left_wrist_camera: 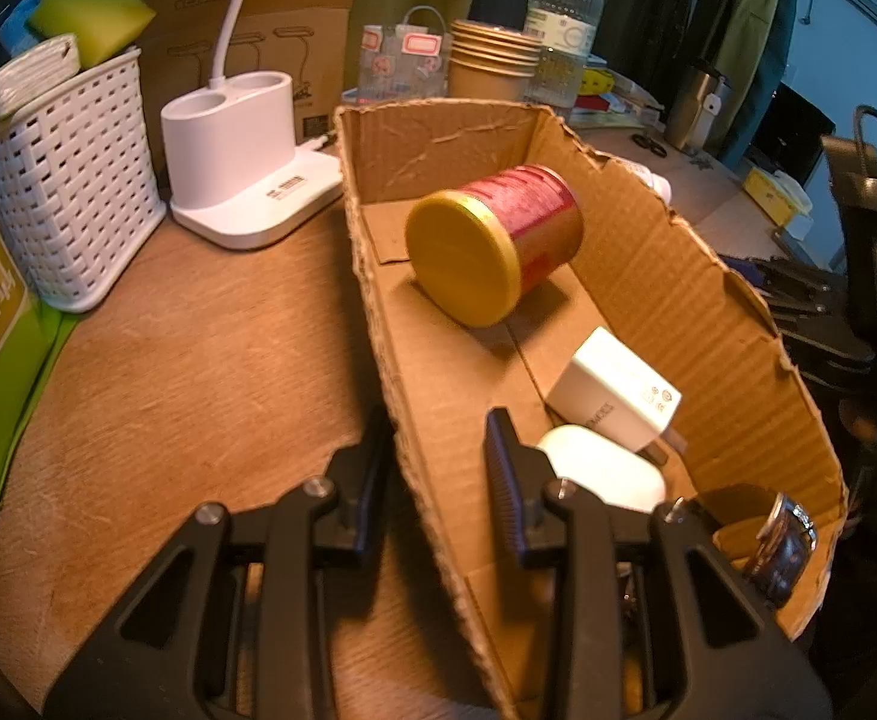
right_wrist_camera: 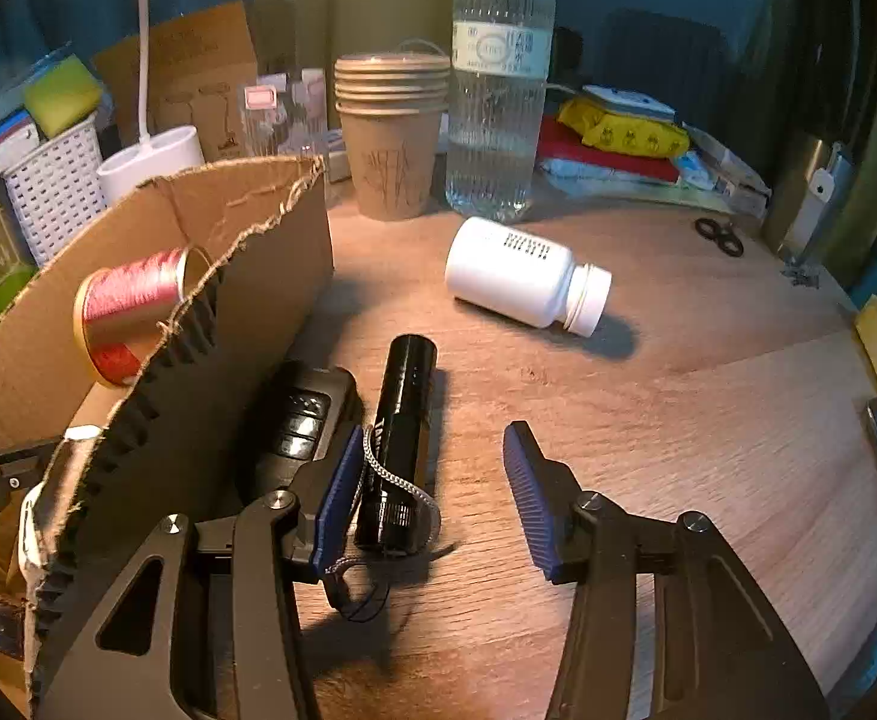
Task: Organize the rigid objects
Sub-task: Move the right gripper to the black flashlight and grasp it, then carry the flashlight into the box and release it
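A torn cardboard box [left_wrist_camera: 678,300] lies open on the wooden table. Inside it are a red can with a gold lid [left_wrist_camera: 492,246] on its side, a white charger [left_wrist_camera: 612,396], a white rounded item [left_wrist_camera: 600,468] and a dark strap-like piece [left_wrist_camera: 780,546]. My left gripper [left_wrist_camera: 438,456] is shut on the box's near left wall, one finger outside and one inside. To the right of the box [right_wrist_camera: 270,276], a black flashlight [right_wrist_camera: 402,438] lies between the fingers of my open right gripper [right_wrist_camera: 435,498], close to the left pad. A black remote [right_wrist_camera: 306,414] lies against the box. A white pill bottle [right_wrist_camera: 528,282] lies further back.
A white woven basket [left_wrist_camera: 72,180] and a white lamp base [left_wrist_camera: 240,162] stand left of the box. Stacked paper cups [right_wrist_camera: 390,138] and a water bottle [right_wrist_camera: 498,90] stand behind it. Small scissors [right_wrist_camera: 720,237] lie at the far right. Bare wood shows right of the flashlight.
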A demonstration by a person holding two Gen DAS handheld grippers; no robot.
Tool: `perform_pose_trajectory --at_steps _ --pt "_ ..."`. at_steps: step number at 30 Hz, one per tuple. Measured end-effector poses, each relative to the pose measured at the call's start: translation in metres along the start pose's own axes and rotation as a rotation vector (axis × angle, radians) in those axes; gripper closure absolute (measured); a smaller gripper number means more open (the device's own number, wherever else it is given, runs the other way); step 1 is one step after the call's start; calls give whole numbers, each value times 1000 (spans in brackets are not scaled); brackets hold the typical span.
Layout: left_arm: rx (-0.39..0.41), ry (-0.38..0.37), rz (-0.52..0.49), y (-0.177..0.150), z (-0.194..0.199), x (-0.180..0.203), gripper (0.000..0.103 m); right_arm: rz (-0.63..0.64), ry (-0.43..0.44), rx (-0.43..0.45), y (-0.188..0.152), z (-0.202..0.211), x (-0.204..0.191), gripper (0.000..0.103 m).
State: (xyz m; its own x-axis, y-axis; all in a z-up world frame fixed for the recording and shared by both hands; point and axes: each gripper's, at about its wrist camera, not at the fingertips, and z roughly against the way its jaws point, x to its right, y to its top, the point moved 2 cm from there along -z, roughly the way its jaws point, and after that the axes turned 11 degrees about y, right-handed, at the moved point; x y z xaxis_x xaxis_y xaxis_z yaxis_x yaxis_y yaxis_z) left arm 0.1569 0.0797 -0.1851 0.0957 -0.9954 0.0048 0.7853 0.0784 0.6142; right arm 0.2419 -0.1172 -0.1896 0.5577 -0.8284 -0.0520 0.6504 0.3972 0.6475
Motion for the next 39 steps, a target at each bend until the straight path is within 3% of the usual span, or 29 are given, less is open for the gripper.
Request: perform_pose_trajectory --at_steps 2,6,15,26,39 --pt "0 0 0 0 0 0 70 7 6 -18 0 -4 -2 59" --pt "0 0 0 0 0 0 69 1 25 -14 0 -3 0 81" --pt "0 0 0 0 0 0 70 2 39 15 -2 4 -1 81" --pt "0 0 0 0 0 0 70 27 25 126 11 49 -7 81" --pt "0 0 0 0 0 0 70 100 52 243 24 101 -43 81"
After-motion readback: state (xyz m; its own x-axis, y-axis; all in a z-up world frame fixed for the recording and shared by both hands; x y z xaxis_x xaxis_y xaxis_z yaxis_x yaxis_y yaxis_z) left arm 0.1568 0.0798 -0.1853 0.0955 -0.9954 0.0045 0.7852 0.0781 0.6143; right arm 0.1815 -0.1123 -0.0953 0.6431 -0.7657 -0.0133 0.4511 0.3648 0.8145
